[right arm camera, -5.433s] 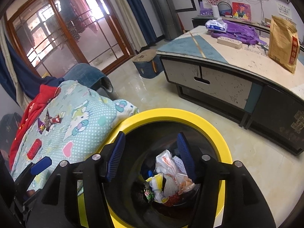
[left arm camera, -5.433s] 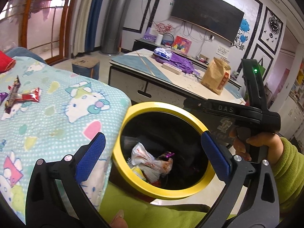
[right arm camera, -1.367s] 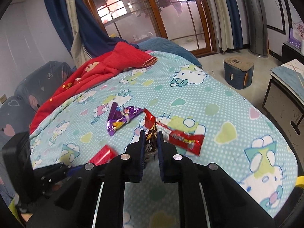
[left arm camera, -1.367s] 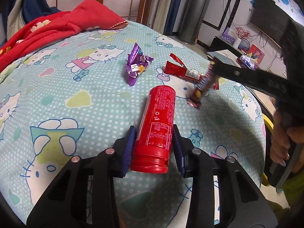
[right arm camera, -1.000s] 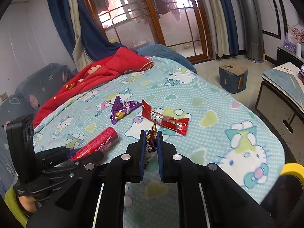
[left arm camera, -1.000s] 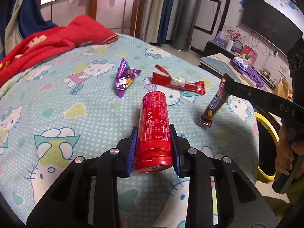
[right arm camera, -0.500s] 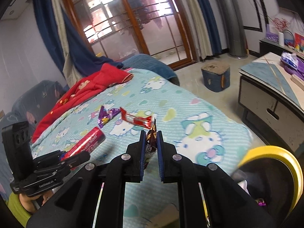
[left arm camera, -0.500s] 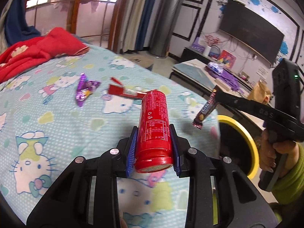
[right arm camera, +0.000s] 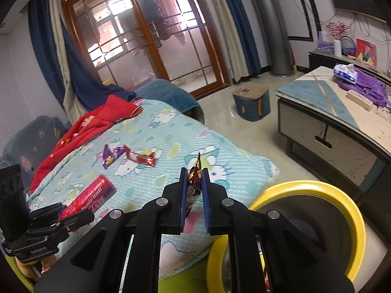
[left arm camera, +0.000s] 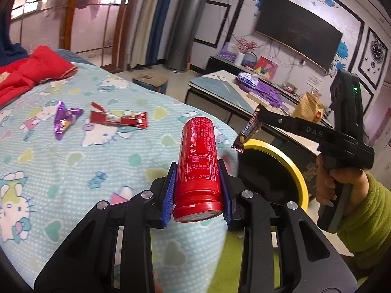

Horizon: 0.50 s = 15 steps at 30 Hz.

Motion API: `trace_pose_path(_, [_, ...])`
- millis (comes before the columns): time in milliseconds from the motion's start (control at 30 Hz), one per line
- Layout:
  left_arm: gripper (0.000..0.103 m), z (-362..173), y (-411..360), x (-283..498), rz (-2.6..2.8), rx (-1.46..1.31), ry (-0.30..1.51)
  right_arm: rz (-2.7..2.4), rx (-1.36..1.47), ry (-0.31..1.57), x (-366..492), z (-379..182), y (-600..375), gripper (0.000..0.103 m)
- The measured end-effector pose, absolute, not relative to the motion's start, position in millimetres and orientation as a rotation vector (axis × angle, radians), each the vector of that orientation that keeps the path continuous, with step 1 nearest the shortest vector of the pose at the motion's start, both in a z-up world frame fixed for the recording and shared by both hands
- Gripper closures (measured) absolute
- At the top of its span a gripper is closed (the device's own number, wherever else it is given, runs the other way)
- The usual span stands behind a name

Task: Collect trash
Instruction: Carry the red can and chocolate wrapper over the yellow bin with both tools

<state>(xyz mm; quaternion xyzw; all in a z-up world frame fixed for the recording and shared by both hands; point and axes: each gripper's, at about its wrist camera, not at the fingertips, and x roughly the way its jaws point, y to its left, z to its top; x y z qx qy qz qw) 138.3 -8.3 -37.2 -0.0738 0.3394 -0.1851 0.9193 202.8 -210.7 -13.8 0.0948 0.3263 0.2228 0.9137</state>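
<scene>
Left tool tilted downward, clamping red can; right tool pinching dark wrapper beside yellow-rimmed bin.

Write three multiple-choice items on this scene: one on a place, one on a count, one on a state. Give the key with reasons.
1. Where is the purple wrapper?
A. in the bin
B. on the blanket, beside the red wrapper
C. on the coffee table

2. How many wrappers lie on the blanket?
A. two
B. four
C. none

3. What is the left tool doing?
A. standing open and empty
B. clamping the red canister
C. holding a chocolate bar

Key: B, both lie side by side on the cat print; A, only purple and red remain; B, blue pads press both sides of the canister.
</scene>
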Motion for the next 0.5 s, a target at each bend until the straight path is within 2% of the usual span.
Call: trace_pose_path(500, [0.079, -47, -51, 140, -0.487, -0.115, 0.724, 0.340, 0.198, 0.679, 183, -27, -268, 0.092])
